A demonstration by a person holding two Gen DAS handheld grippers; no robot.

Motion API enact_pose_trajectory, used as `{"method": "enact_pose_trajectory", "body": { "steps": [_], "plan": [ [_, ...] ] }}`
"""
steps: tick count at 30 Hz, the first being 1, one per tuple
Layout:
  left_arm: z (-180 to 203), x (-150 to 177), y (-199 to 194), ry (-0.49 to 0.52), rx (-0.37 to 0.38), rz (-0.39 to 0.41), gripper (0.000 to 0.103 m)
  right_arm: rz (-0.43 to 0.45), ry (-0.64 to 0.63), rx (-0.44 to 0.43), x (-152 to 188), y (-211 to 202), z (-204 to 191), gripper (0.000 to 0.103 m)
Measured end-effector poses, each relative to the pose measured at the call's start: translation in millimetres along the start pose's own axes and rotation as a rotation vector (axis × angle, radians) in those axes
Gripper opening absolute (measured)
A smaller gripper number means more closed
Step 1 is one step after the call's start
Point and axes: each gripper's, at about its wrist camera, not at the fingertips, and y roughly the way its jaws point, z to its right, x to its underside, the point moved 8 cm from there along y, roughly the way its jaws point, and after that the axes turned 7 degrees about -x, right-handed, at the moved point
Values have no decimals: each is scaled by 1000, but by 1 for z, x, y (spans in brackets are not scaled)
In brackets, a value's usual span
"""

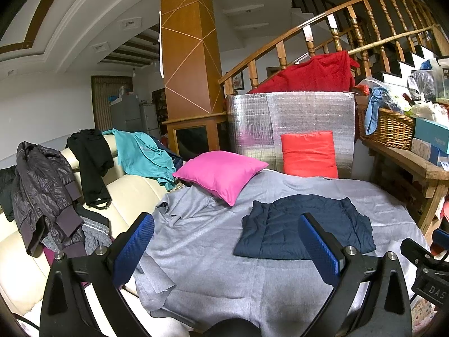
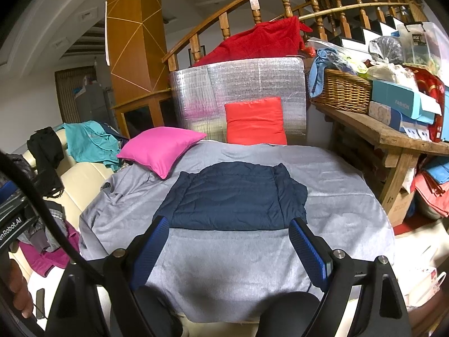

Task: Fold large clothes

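Note:
A navy padded jacket lies folded into a flat rectangle on a grey cloth that covers the work surface. It also shows in the right wrist view, on the same grey cloth. My left gripper is open and empty, held above the cloth just left of and in front of the jacket. My right gripper is open and empty, held above the cloth just in front of the jacket's near edge. The right gripper's body shows at the right edge of the left wrist view.
A pink cushion and a red cushion lie at the cloth's far side. Several garments drape the cream sofa on the left. A wooden bench with a wicker basket and boxes stands at the right.

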Motion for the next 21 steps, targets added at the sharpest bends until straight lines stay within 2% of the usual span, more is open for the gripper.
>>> {"method": "enact_pose_trajectory", "body": {
  "steps": [21],
  "plan": [
    [-2, 5, 5, -11, -11, -20, 101, -14, 1, 18, 3, 7, -2, 89]
  ]
}}
